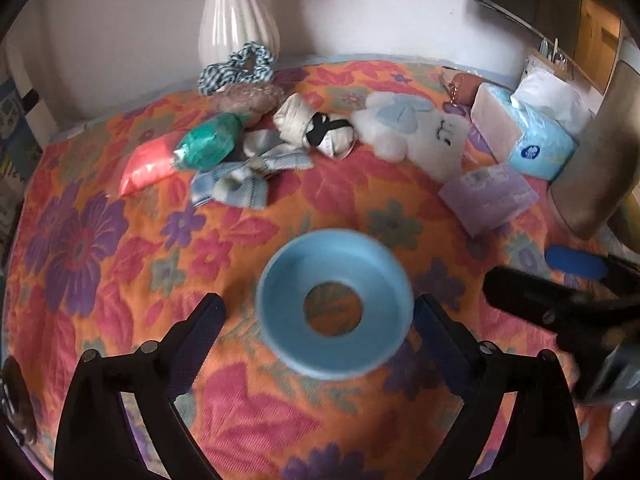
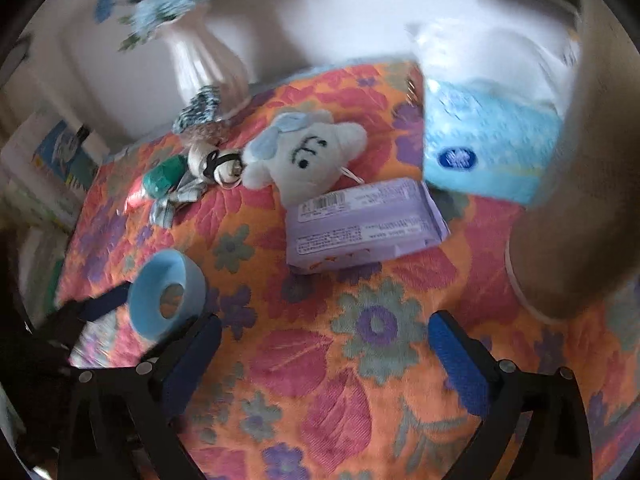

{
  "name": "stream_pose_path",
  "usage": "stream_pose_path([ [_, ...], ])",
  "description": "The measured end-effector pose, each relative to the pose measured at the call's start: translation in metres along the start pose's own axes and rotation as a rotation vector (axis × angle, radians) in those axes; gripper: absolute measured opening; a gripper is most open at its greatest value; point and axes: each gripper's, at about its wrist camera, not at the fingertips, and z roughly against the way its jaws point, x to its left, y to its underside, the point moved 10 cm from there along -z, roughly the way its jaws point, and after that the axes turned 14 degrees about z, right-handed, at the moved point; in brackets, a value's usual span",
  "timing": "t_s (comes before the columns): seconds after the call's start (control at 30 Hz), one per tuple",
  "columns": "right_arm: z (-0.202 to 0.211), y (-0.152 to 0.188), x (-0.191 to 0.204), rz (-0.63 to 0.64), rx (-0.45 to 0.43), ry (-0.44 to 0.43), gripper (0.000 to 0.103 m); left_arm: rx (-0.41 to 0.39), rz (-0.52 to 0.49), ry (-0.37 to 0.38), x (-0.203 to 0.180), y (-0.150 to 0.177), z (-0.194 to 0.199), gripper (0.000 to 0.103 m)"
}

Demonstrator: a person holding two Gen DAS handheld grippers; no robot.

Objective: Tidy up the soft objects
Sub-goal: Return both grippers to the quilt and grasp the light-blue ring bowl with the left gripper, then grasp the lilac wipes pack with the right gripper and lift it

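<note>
A pale blue ring of soft rubbery-looking material, shaped like a shallow dish with a round hole in the middle [image 1: 335, 304], sits between the fingers of the left gripper [image 1: 318, 316], at the near middle of the flowered orange bedspread [image 1: 100, 280]. The fingers stand spread; the right one looks to be at the ring's rim and the left one stands clear of it, so I cannot tell whether it is truly gripped. From the right wrist camera the ring looks tipped up on its edge rather than lying flat.

The right gripper [image 2: 324, 344] is to the right of it, fingers spread wide with nothing but bedspread between them.

I would judge the ring light and springy: it should squash a little under a pinch and might pop out sideways if squeezed across its full width. Taking it across the thick outer wall, or with one finger through the hole, seems the safer hold.

At the far side lies a loose pile: one white plush toy with blue ears [image 1: 416, 132], one rolled white cloth with a black band [image 1: 316, 128], one green bundle [image 1: 208, 142], one pink packet [image 1: 146, 166], one blue-and-white checked cloth [image 1: 236, 184], one blue-and-white twisted rope ring [image 1: 236, 66] and one brownish fuzzy lump [image 1: 248, 98]. To the right are one lilac tissue pack [image 1: 490, 198] and one pale blue tissue pack [image 1: 536, 142]. One white ribbed vase [image 1: 236, 12] stands at the far edge.
</note>
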Motion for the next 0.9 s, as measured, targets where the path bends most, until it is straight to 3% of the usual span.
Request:
stream_pose_path([
  [0.03, 0.0, -0.001, -0.002, -0.04, 0.012, -0.015, 0.103, -0.016, 0.006, 0.002, 0.0, -0.003, 0.0, 0.064],
  [0.13, -0.001, -0.008, -0.013, -0.181, 0.013, -0.049, 0.103, -0.057, 0.006, 0.022, -0.001, -0.006, 0.008, 0.063],
  [0.23, -0.003, -0.016, -0.021, -0.291, -0.011, -0.024, 0.103, -0.112, 0.012, 0.001, 0.01, -0.007, 0.021, 0.063],
  [0.37, -0.008, -0.029, -0.025, -0.375, -0.06, 0.075, 0.103, -0.172, 0.058, -0.016, 0.038, -0.009, 0.036, 0.064],
  [0.47, -0.011, -0.037, -0.031, -0.403, -0.09, 0.187, 0.098, -0.137, 0.142, 0.077, 0.054, -0.01, 0.033, 0.064],
  [0.6, -0.021, -0.043, -0.032, -0.293, -0.062, 0.343, 0.092, -0.178, 0.14, 0.124, 0.051, -0.013, 0.039, 0.064],
  [0.7, -0.022, -0.041, -0.027, -0.208, -0.055, 0.39, 0.084, -0.201, 0.095, 0.104, 0.042, -0.009, 0.042, 0.064],
  [0.77, -0.017, -0.035, -0.018, -0.131, -0.049, 0.385, 0.066, -0.208, 0.074, 0.093, 0.038, -0.009, 0.041, 0.065],
  [0.83, -0.016, -0.032, -0.008, -0.036, -0.047, 0.353, 0.058, -0.214, 0.072, 0.095, 0.038, -0.01, 0.042, 0.065],
  [0.87, -0.013, -0.027, 0.003, 0.043, -0.055, 0.318, 0.048, -0.214, 0.079, 0.098, 0.039, -0.01, 0.042, 0.065],
  [0.9, -0.011, -0.021, 0.008, 0.086, -0.06, 0.289, 0.043, -0.211, 0.091, 0.105, 0.041, -0.011, 0.041, 0.065],
])
